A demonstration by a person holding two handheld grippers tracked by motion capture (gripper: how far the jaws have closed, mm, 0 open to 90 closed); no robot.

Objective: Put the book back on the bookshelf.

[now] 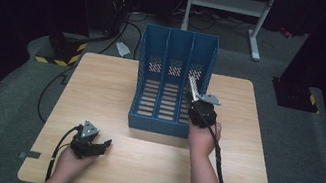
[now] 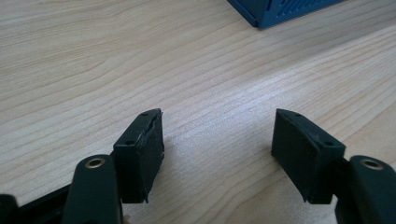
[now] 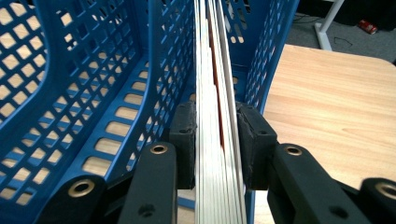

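A blue three-slot file rack (image 1: 178, 48) stands at the middle of the wooden table (image 1: 101, 85). A thin stack of white booklets (image 3: 217, 140) stands on edge in the rack's right slot, where it shows as a pale sliver (image 1: 192, 85). My right gripper (image 1: 193, 102) reaches into that slot from the front, and its pads (image 3: 183, 135) sit against both faces of the stack (image 3: 217, 144). My left gripper (image 1: 103, 143) rests low at the front left of the table, open with bare wood between its jaws (image 2: 217, 140).
The rack's left and middle slots (image 3: 93, 116) hold nothing. A corner of the rack (image 2: 266, 14) lies ahead of the left gripper. Beyond the table are a white stand (image 1: 227, 4), floor cables (image 1: 126, 29) and a yellow-black striped block (image 1: 61, 51).
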